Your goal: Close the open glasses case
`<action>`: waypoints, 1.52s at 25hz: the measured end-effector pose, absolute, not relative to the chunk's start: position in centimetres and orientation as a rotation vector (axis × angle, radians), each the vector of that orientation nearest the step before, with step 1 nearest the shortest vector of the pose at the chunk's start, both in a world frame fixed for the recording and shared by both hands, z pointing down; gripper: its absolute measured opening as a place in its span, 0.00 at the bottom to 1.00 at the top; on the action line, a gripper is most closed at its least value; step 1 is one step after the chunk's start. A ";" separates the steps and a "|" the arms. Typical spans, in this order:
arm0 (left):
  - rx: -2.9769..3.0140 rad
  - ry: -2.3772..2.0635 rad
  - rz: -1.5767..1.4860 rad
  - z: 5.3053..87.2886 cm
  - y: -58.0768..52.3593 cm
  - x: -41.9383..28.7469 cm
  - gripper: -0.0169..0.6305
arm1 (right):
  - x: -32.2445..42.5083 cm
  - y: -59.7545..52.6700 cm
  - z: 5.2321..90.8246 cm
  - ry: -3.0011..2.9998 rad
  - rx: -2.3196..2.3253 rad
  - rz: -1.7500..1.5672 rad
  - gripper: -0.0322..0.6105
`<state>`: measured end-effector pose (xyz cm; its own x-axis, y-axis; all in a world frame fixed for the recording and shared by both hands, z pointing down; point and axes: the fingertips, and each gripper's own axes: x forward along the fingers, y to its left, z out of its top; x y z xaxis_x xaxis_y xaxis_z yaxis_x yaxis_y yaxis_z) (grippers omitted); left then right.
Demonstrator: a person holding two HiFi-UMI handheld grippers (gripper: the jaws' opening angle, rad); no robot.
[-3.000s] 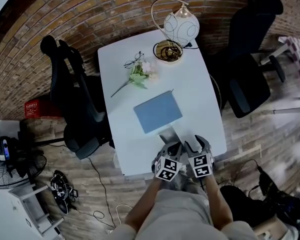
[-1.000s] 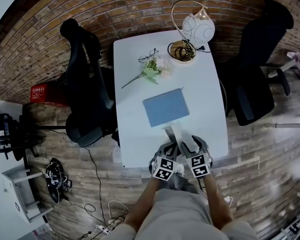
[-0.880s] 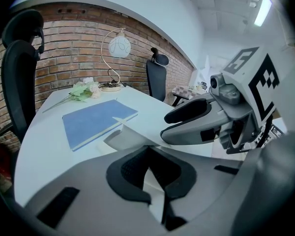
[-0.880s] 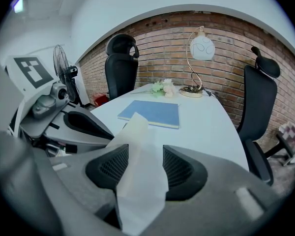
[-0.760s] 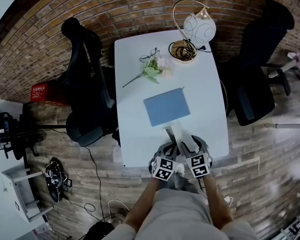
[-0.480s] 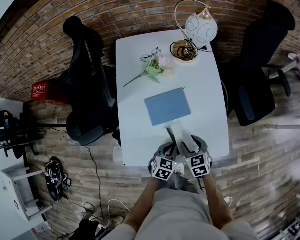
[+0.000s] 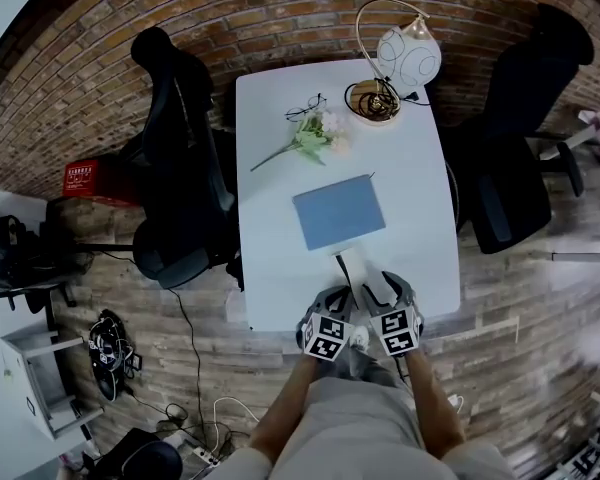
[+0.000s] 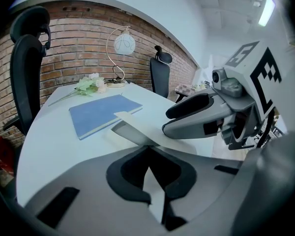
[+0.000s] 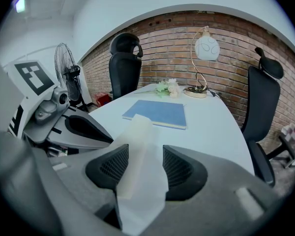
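Two: left hand-held gripper (image 8: 148, 157), right hand-held gripper (image 9: 142, 157) clamp glasses case (image 9: 136, 134), near end hidden.

Matt glasses case (image 9: 136, 149), smooth table (image 7: 270, 218)

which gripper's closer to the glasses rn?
Left. The glasses lie at the far left of the table; the left gripper is at the near edge on that side, the right gripper beside it, further right.

Nothing legible; the red crate's (image 7: 88, 179) white print seems too small.
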<state>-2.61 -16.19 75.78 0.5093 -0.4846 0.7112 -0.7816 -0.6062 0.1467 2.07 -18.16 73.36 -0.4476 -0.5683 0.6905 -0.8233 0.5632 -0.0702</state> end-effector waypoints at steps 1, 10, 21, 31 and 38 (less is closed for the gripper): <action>2.299 -1.039 0.880 75.9 -16.2 -2.7 0.03 | 2.0 -18.1 73.3 -2.175 1.109 0.538 0.39; 2.283 -1.043 0.897 76.5 -15.9 -3.2 0.03 | 1.5 -18.0 73.5 -2.180 1.102 0.538 0.39; 2.261 -1.045 0.911 77.1 -15.8 -3.7 0.03 | 0.9 -17.9 73.9 -2.195 1.078 0.526 0.39; 2.244 -1.039 0.940 77.7 -15.6 -4.2 0.03 | 0.4 -17.8 74.1 -2.191 1.060 0.521 0.39; 2.232 -1.036 0.957 78.0 -15.5 -4.4 0.03 | 0.2 -17.7 74.1 -2.187 1.050 0.522 0.39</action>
<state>-4.36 -15.51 77.96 0.4643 -0.4481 0.7639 -0.7968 -0.5880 0.1393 0.17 -17.65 74.14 -0.4697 -0.5387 0.6994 -0.7964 0.6004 -0.0723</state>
